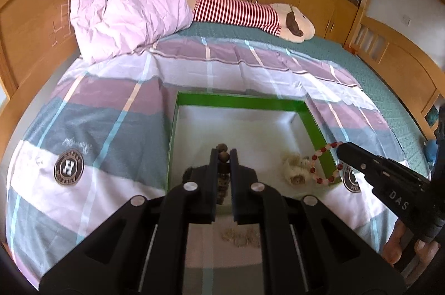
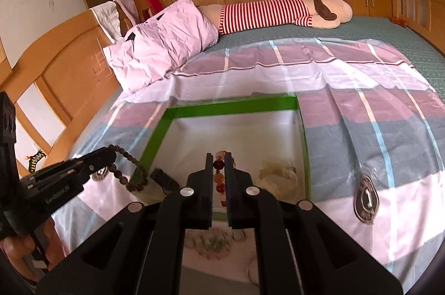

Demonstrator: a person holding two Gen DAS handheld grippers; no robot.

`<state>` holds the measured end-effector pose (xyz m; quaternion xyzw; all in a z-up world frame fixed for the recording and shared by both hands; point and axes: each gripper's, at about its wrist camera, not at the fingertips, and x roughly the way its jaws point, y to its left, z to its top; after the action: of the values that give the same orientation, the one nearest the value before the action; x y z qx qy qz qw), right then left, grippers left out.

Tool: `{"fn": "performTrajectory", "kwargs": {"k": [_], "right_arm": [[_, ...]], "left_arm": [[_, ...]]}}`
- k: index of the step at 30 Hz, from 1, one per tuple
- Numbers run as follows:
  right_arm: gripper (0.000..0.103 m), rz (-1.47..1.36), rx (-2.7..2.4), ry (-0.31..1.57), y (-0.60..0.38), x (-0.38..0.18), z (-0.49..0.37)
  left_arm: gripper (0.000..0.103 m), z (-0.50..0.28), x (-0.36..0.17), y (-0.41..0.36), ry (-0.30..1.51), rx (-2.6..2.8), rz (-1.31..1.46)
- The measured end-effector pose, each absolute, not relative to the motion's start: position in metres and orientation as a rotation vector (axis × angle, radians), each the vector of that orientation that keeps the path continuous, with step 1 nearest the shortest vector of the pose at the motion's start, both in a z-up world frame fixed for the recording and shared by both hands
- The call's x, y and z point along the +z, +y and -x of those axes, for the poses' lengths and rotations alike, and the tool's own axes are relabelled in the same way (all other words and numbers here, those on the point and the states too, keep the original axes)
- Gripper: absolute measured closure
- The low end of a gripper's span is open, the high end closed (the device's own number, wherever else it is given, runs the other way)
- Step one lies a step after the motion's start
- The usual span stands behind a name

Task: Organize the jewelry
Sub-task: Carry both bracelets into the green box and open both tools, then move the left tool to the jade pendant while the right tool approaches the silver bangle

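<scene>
Your left gripper [image 1: 223, 156] has its fingers clamped on a dark brown wooden bead bracelet [image 2: 130, 170]; in the right wrist view the loop hangs from the finger tips over the left wall of the green-rimmed box [image 1: 242, 100]. Ahead of and below these fingers lies the box's pale floor. To the right of them, a cream-coloured tufted item [image 1: 294, 170] rests inside the box near its right wall.

Your right gripper [image 2: 219, 160] has its fingers clamped on a red, orange and pale bead bracelet [image 1: 324, 164]; in the left wrist view the loop hangs from the finger tips across the right wall of the box. The box sits on a plaid bed sheet [image 2: 361, 111]. Beneath both grippers, more pale jewelry pieces [image 2: 214, 242] lie blurred on the sheet.
</scene>
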<state>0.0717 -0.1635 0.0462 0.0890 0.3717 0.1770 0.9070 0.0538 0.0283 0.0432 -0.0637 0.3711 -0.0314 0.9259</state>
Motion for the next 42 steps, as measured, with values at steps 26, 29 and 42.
{"fn": "performTrajectory", "kwargs": {"k": [26,29,42], "right_arm": [[0.067,-0.137,0.377,0.957,-0.136,-0.001,-0.090],[0.068,-0.093,0.423,1.026,-0.130,-0.006,-0.077],[0.071,0.107,0.464,1.215,-0.093,-0.074,-0.062]], "left_arm": [[0.085,-0.078,0.001,0.013,0.911,-0.206,0.176],[0.085,-0.062,0.005,0.012,0.940,-0.198,0.135],[0.072,-0.056,-0.022,0.034,1.071,-0.092,0.151]]}}
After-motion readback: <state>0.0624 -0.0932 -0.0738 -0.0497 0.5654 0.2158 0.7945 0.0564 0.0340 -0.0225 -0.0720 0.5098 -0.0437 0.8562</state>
